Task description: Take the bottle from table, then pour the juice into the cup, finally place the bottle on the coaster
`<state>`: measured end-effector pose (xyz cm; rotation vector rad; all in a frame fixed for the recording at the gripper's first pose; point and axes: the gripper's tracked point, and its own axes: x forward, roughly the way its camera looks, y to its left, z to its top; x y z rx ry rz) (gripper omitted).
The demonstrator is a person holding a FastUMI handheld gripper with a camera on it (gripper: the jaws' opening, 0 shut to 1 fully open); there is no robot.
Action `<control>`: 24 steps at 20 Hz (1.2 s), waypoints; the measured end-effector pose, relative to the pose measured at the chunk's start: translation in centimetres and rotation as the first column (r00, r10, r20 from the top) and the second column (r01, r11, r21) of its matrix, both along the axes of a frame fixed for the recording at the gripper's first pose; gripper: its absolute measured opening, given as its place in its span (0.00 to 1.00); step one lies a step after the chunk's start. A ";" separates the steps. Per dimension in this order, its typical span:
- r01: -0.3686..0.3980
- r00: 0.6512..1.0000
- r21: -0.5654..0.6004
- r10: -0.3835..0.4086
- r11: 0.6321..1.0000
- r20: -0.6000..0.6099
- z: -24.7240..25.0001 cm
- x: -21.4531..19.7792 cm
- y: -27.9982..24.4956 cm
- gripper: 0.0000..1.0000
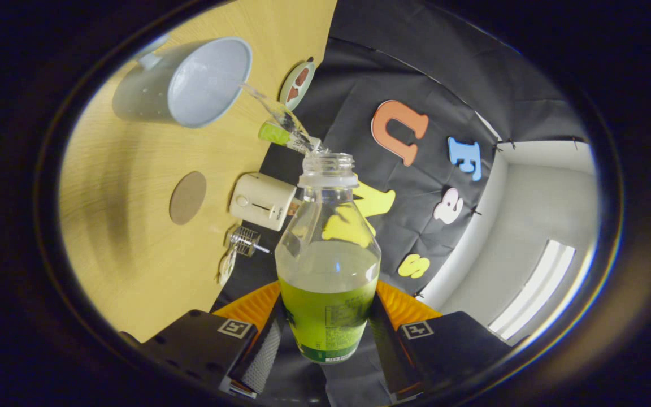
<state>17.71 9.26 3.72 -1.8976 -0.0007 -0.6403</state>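
Gripper [325,333], lower centre: clamps juice bottle [328,271], tilted, pouring (stream arcing) into upper-left cup [190,82]; next, upright onto coaster [187,197].

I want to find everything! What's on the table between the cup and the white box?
In the claw's view, one round brown coaster lies on bare table between the cup and white box.

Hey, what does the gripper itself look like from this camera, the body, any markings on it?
The gripper shows two blocky black housings, each carrying a small square white tag with a black pattern. Behind them sit orange ribbed panels. The left finger has a finely textured pad on its inner face. No cables, hand or sleeve can be seen.
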 end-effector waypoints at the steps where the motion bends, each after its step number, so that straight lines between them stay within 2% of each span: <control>1: 0.002 1.000 -0.015 -0.002 1.000 0.008 0.1 -0.3 -0.1 0.81; 8: 0.003 0.999 -0.067 -0.001 0.998 0.036 1.2 -0.5 0.5 0.81; 13: 0.031 0.997 -0.107 -0.023 0.994 0.069 1.6 -1.0 0.7 0.81; 24: 0.005 0.996 -0.194 0.012 0.981 0.083 2.7 -1.1 2.6 0.81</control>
